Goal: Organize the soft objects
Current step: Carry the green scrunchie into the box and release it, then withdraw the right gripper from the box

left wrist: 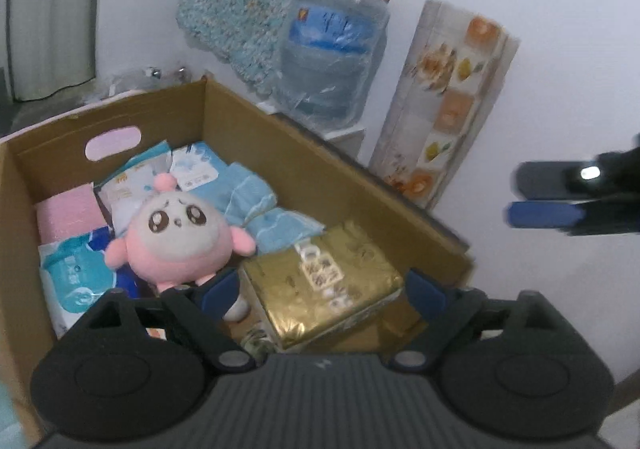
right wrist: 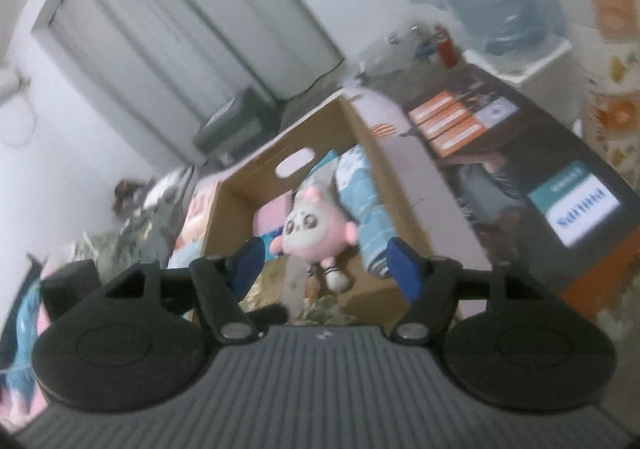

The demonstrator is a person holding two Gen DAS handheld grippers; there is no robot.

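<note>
1. Hidden or unclear: the left gripper [left wrist: 320, 291] covers the near end of the cardboard box [left wrist: 304, 153]; the gold packet [left wrist: 320, 285] and the pink plush toy [left wrist: 180, 233] have their near ends cut off by its body. The right wrist view is blurred and tilted, so the packs beneath the toy are hard to tell apart.
2. Open room: the box is open-topped, and bare floor shows only by its near right corner.
3. Shapes: the toy is round and fuzzy, lying face-up in the middle of the box on a light blue folded cloth [left wrist: 264, 209] and glossy tissue packs [left wrist: 76, 277]. A pink block [left wrist: 68, 217] sits by the left wall under the handle cut-out.
4. Both claws stand spread with nothing pinched; the right gripper [right wrist: 324, 269] hovers above the toy.
</note>
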